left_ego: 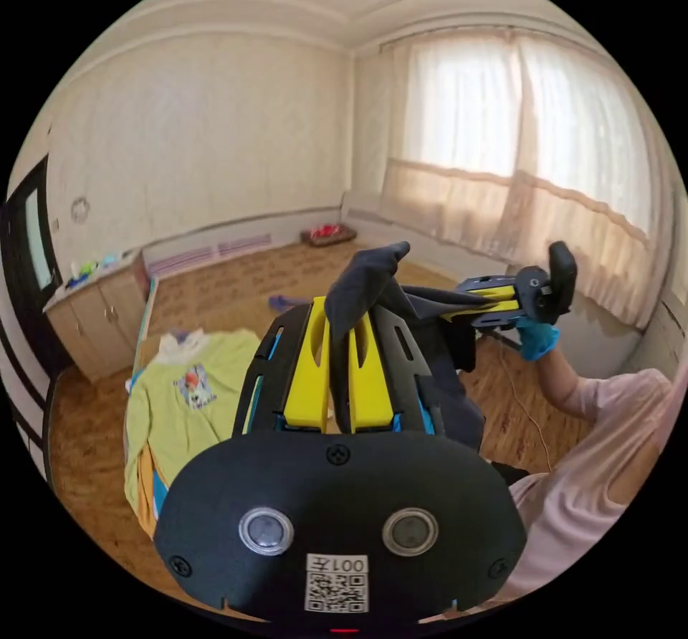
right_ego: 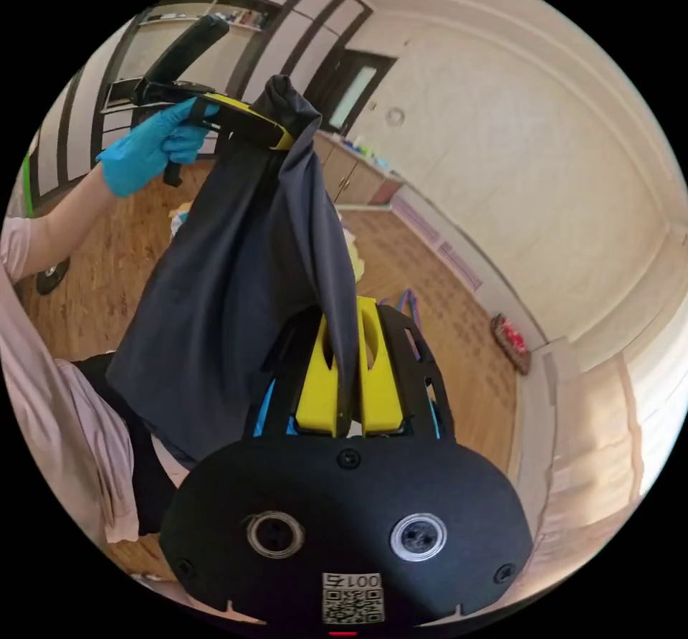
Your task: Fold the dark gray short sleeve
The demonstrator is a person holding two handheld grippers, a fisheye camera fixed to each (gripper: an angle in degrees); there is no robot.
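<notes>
Left gripper: both yellow jaws clamped on a bunch of the dark gray shirt, cloth poking out past the tips. Right gripper: same, jaws pressed together on a fold of the shirt. In the left gripper view the right gripper sits far right, held by a hand in a blue glove, jaws pinching the other end of the shirt. In the right gripper view the left gripper is up at far left, gloved hand on the handle, jaw tips biting the shirt's top edge.

Shirt is off any surface, hanging in the air between the two grippers, sagging in a wide dark sheet in front of the person's body.

Room: wood floor, curtains over the window at right. Yellow-green shirt with a print lies flat at near left, below the left gripper. Low cabinet against the far left wall. Person's pale pink sleeve at near right.
</notes>
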